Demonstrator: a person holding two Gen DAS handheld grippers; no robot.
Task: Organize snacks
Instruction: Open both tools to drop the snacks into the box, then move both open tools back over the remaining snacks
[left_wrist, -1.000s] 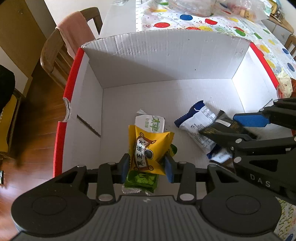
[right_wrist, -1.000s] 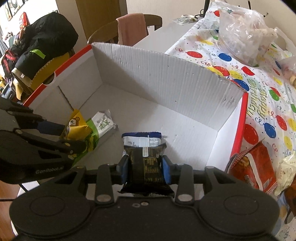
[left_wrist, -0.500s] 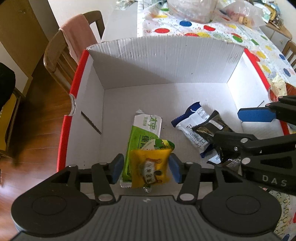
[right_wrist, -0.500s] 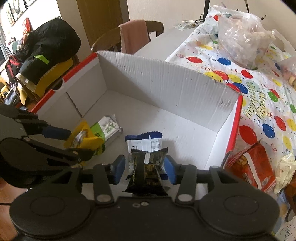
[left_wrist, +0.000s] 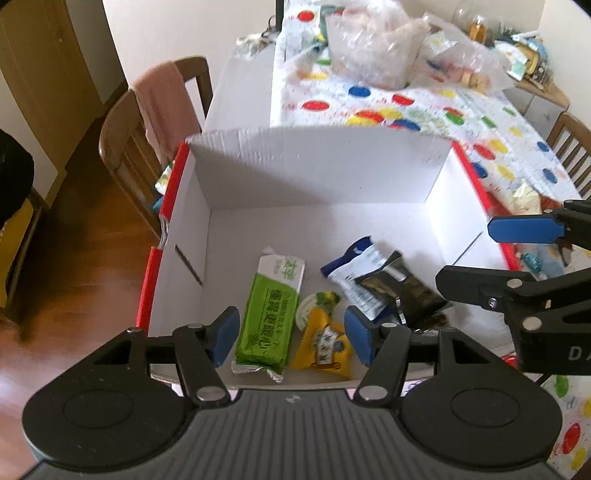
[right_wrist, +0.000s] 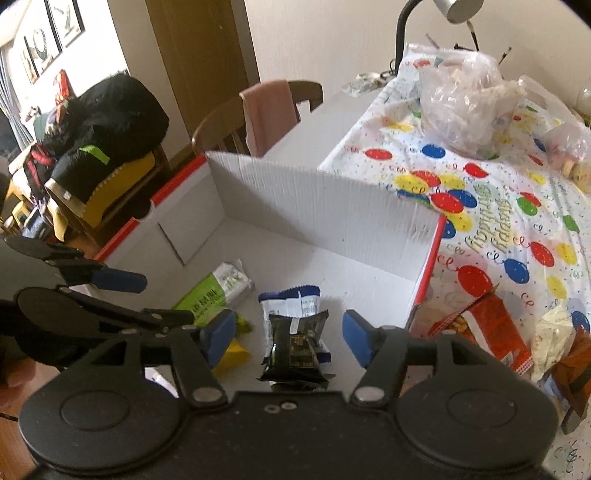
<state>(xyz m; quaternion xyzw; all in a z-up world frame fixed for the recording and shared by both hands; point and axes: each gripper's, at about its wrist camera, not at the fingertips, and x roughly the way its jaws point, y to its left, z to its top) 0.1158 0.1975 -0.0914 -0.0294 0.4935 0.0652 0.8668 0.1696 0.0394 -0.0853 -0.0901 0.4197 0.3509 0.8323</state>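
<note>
A white cardboard box (left_wrist: 317, 173) with red edges holds four snacks: a green bar (left_wrist: 267, 321), a yellow packet (left_wrist: 325, 345), a blue-and-white packet (left_wrist: 351, 269) and a black packet (left_wrist: 402, 288). My left gripper (left_wrist: 291, 336) is open and empty, raised above the green bar and yellow packet. My right gripper (right_wrist: 290, 338) is open and empty above the black packet (right_wrist: 295, 349), which lies on the blue-and-white packet (right_wrist: 291, 301). The green bar (right_wrist: 214, 291) lies to its left. The box wall (right_wrist: 325, 206) stands behind.
A red snack bag (right_wrist: 484, 325) and a pale packet (right_wrist: 554, 328) lie on the balloon-print tablecloth (right_wrist: 498, 221) right of the box. Clear plastic bags (right_wrist: 465, 99) sit at the far end. A wooden chair (left_wrist: 147, 122) with a pink cloth stands at the left.
Both grippers opened and let go: the yellow packet dropped beside the green bar, the black packet onto the blue-and-white one. Both grippers then rose and pulled back from the box.
</note>
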